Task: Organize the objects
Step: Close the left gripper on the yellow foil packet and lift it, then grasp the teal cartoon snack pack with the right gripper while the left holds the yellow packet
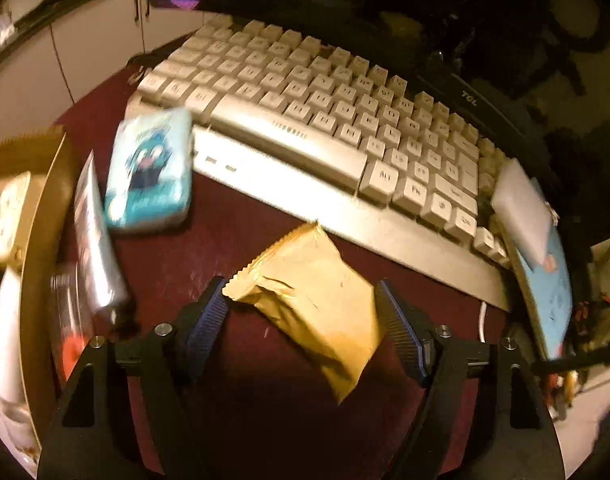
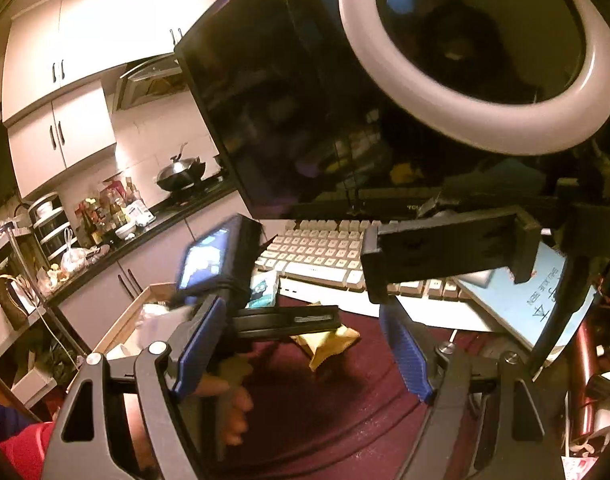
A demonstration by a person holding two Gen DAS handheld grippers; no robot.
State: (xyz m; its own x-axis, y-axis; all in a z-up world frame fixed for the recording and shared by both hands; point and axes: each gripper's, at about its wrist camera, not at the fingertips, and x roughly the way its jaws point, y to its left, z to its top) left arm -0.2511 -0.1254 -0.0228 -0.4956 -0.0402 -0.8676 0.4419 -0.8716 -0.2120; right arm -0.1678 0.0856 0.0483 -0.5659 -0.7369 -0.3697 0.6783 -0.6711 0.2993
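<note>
Now left tool (image 1: 303, 314) gapes around yellow packet (image 1: 317, 304); right tool (image 2: 301, 352) open.

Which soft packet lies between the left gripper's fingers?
The tan crinkle-edged packet, between the open left gripper; the blue cartoon packet sits away, against the keyboard.

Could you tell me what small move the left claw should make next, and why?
Probably lower slightly and close on the tan packet. The left claw is open, its pads on either side of the packet and not pressing it, and the packet lies loose on the dark red table.
</note>
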